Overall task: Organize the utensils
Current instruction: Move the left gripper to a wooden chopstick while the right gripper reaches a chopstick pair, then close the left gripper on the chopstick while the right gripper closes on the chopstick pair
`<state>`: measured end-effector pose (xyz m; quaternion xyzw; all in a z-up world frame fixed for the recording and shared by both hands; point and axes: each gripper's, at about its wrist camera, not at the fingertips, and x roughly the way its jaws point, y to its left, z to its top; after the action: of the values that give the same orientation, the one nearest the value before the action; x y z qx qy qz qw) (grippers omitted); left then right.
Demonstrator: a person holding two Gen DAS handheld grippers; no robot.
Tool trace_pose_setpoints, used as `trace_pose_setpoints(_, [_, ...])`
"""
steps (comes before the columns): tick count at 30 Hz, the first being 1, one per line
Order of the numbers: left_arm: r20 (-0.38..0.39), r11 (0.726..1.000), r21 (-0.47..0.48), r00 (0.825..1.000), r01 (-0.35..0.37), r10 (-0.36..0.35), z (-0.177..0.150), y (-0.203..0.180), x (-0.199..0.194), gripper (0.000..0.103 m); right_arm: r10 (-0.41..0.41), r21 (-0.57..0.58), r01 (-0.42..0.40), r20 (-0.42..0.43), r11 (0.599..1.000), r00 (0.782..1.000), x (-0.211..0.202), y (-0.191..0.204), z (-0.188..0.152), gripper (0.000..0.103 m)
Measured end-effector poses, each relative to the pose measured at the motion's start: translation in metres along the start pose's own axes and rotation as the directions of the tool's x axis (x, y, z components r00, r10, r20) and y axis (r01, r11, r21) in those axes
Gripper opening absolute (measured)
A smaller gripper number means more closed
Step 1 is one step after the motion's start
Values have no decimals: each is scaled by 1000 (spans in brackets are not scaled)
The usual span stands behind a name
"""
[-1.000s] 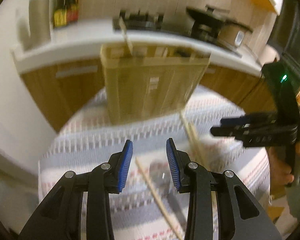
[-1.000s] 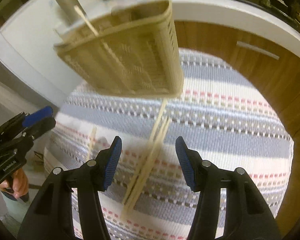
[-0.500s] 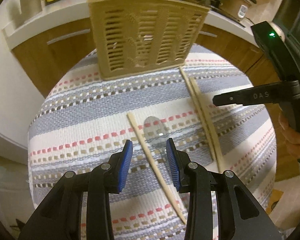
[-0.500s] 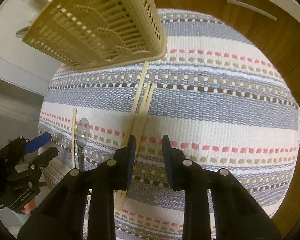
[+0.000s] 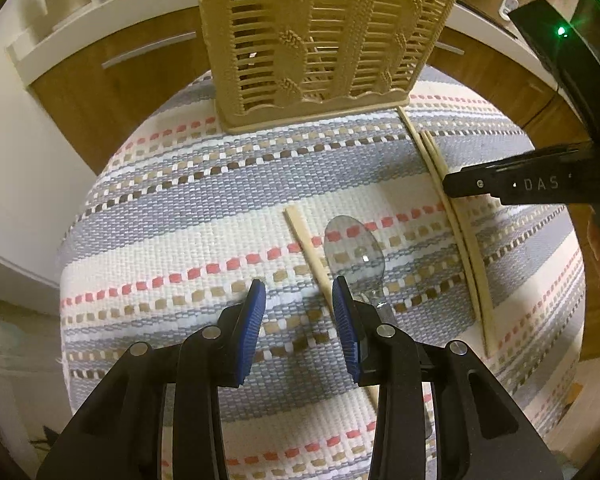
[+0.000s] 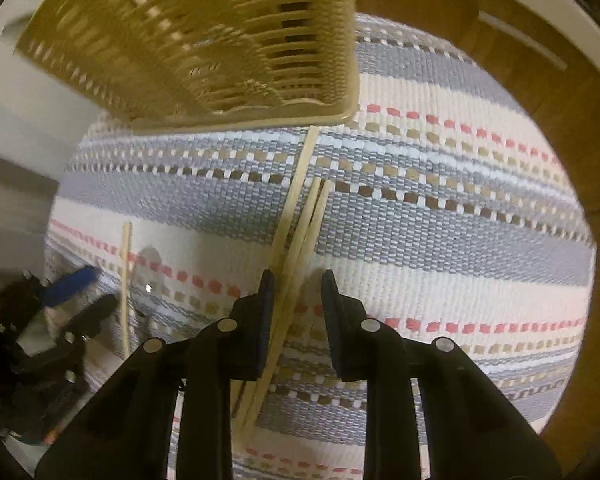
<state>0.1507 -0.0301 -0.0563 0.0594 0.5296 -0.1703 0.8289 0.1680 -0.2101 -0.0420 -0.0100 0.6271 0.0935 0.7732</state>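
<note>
Left gripper (image 5: 298,294) low in the frame's centre, blue pads (image 5: 256,316) apart above a striped cloth (image 5: 180,220). Single chopstick (image 5: 306,248) running diagonally past the right pad; clear spoon (image 5: 354,246) just right of it, handle hidden behind that finger. Beige slatted basket (image 5: 320,40) at top centre. Bundle of chopsticks (image 5: 460,232) at right, one end at the basket's corner. Right gripper (image 5: 452,184) entering from the right edge, tip over the bundle.
</note>
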Motion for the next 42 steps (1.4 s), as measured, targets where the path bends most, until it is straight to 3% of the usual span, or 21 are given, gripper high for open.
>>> trace_pose_setpoints(9, [-65,998,59,998,-2,6,6,-10,15,34,-94,-88,89,-48,992,994,15,34,1,21])
trace_pose_setpoints(17, [-134,987,157,989,-45,67,18,-28,28,35,-134,-186,119,-72,975,988,18,49,9,20])
trace_pose_setpoints(25, [-174,979,200,982,-37,73,30,-43,34,20,-136,-300,107,-79,948,988,16,67,-5,11])
trace_pose_setpoints(27, [-162,978,202,983,-51,84,32,-48,35,8,-109,-296,79,-89,952,990,15,66,-8,10])
trace_pose_setpoints(30, [-131,984,170,989,-51,74,27,-48,32,4,-85,-292,57,-87,955,993,15,58,-17,10])
trace_pose_setpoints(37, [4,999,33,999,37,-37,10,-29,3,4,32,-277,-32,-4,960,999,-5,41,-44,10])
trace_pose_setpoints(42, [164,996,-3,982,94,-92,10,-28,-40,4,151,-290,-117,101,950,983,-38,20,-61,10])
